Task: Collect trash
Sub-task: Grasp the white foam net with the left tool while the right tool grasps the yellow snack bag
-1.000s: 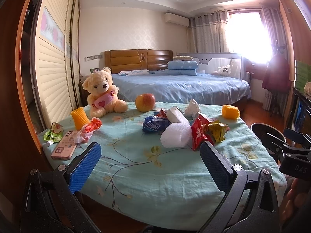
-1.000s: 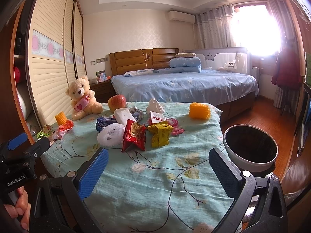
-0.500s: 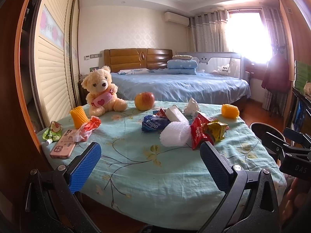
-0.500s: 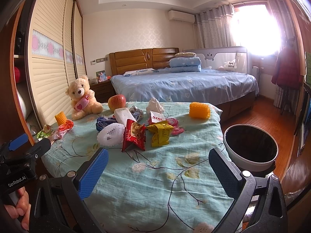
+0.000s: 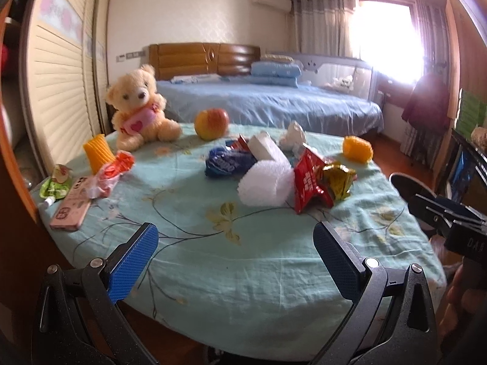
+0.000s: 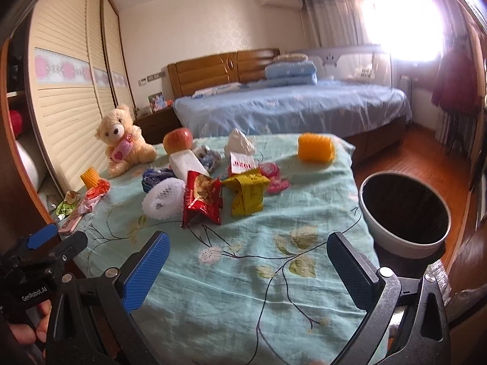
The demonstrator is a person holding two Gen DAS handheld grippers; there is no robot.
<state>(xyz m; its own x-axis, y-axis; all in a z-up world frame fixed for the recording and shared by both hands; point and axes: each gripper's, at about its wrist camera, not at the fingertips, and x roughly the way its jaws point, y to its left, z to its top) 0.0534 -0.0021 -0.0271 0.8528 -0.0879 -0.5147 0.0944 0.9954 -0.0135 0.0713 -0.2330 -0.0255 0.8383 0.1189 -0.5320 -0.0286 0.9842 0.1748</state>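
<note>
Nothing collected yet, by the look of it. Trash piled mid-table (image 6: pixel 243 273): red packet (image 6: pixel 201 201), yellow packet (image 6: pixel 247 194), white foam net (image 6: pixel 162 198), blue wrapper (image 5: pixel 226 161). Bin (image 6: pixel 404 214) off the right edge. Left gripper (image 5: pixel 236 263) and right gripper (image 6: pixel 248 269) spread wide, empty, short of the pile.

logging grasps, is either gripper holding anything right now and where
Nothing is held. The left gripper and right gripper are both open and empty above the cloth.

A blue-covered bed (image 6: pixel 292 106) with a wooden headboard (image 6: pixel 222 70) stands against the cream wall (image 6: pixel 194 30). Bright daylight floods the curtained window (image 6: pixel 404 24). Louvred wardrobe doors (image 6: pixel 64 112) line the left; the floor (image 6: pixel 404 152) is wood.
</note>
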